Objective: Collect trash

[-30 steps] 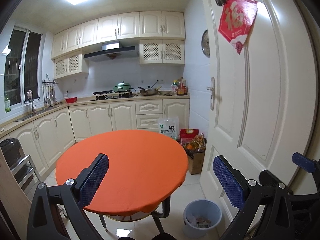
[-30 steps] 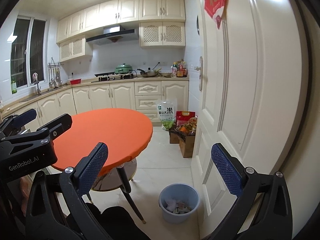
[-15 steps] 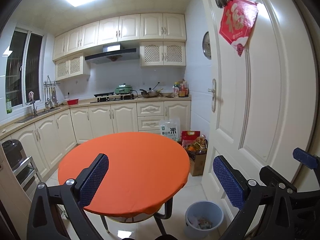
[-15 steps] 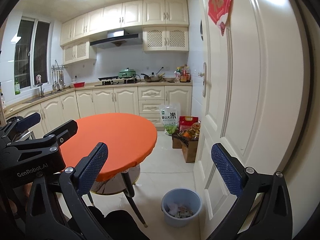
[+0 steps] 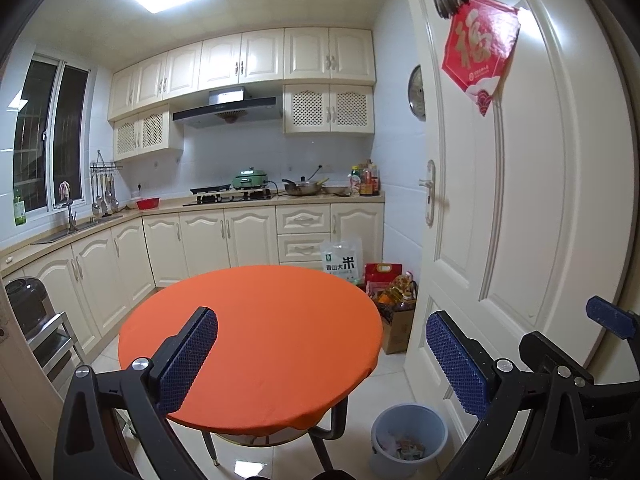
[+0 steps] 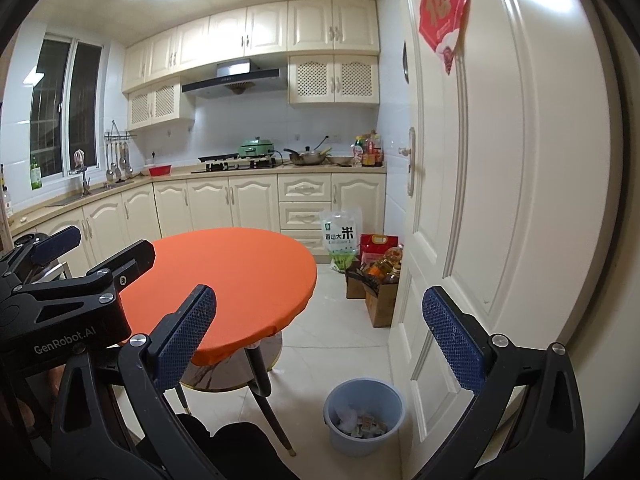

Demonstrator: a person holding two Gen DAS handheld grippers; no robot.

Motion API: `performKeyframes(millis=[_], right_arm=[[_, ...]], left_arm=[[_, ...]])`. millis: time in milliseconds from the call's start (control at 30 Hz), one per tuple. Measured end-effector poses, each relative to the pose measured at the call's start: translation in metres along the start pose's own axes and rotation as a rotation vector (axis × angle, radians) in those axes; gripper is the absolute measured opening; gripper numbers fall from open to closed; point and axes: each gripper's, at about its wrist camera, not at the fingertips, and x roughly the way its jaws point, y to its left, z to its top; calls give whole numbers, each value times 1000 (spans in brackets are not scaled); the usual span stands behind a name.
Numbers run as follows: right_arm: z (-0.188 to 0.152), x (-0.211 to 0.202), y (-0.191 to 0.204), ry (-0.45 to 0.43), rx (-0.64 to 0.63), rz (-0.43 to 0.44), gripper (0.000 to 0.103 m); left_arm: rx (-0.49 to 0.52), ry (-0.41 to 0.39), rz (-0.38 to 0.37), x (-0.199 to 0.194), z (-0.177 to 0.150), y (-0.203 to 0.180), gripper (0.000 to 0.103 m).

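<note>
A light blue trash bin (image 5: 408, 438) stands on the floor by the door, with paper scraps inside; it also shows in the right wrist view (image 6: 363, 414). A round table with an orange cloth (image 5: 256, 344) stands in front of me, its top bare, and shows in the right wrist view (image 6: 240, 264). My left gripper (image 5: 320, 356) is open and empty, held above the table's near edge. My right gripper (image 6: 318, 332) is open and empty, held to the right of the table, above the floor. The left gripper shows at the left of the right wrist view (image 6: 60, 280).
A white door (image 5: 500, 200) stands at the right. Cardboard boxes with bottles and bags (image 6: 380, 276) and a rice bag (image 6: 340, 236) sit on the floor by the cabinets. Kitchen counters (image 5: 240, 200) run along the back and left walls.
Both grippers have risen and pulled back a little, so the table and bin sit lower and farther in the views. Both stay open.
</note>
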Motion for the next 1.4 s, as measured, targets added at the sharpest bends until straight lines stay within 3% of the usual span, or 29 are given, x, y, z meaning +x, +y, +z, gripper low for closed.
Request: performKeyframes(millis=[1400], right_arm=[[-1, 7, -5, 14, 8, 10, 103]], left_arm=[[7, -17, 11, 4, 0, 0, 102]])
